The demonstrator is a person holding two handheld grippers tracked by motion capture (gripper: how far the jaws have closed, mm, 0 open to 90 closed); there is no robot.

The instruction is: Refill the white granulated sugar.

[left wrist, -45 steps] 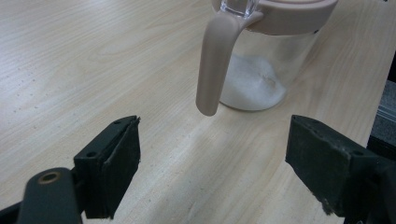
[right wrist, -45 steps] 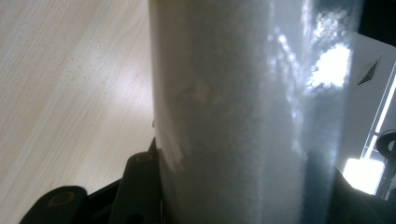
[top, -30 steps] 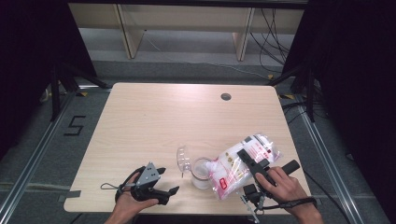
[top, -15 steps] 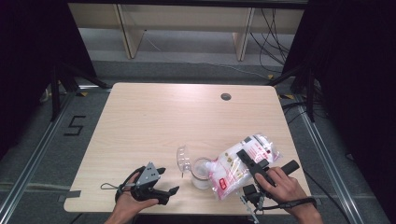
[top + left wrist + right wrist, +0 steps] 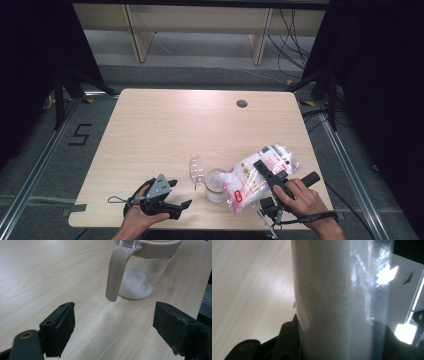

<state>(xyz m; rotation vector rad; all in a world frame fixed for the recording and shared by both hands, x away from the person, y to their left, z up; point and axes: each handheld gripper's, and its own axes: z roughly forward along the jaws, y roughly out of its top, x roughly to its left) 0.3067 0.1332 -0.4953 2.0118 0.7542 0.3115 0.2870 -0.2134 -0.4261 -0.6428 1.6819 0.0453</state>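
**Hand-held grippers, bag and jar on wooden surface**

Right hand-held gripper (image 5: 263, 170): clamped on a clear plastic bag (image 5: 252, 176) of white granules, red print on its face; bag tilted, its lower end over the mouth of the jar; seen from the right gripper view, the bag (image 5: 342, 300) stands pressed between both black jaws, white grain packed against the film; person's right hand (image 5: 300, 197) around the grip, near the front right edge of the surface.

Left hand-held gripper (image 5: 175, 197): jaws spread wide, holding nothing; resting low at the front left of the surface (image 5: 165, 130), held in the person's left hand (image 5: 142, 217); pointed toward the jar, near it but apart.

Jar (image 5: 216, 185): clear, upright, standing on the surface between the two grippers; a heap of white granules on its bottom; in the left gripper view the jar (image 5: 140, 275) carries a beige rim and a beige handle (image 5: 115, 272) hanging down its side.

Lid (image 5: 195, 170): clear, tilted, just beside the jar on its left; whether joined to the rim cannot be told.

Surface: light wood grain, round dark grommet (image 5: 242, 104) near the far edge.
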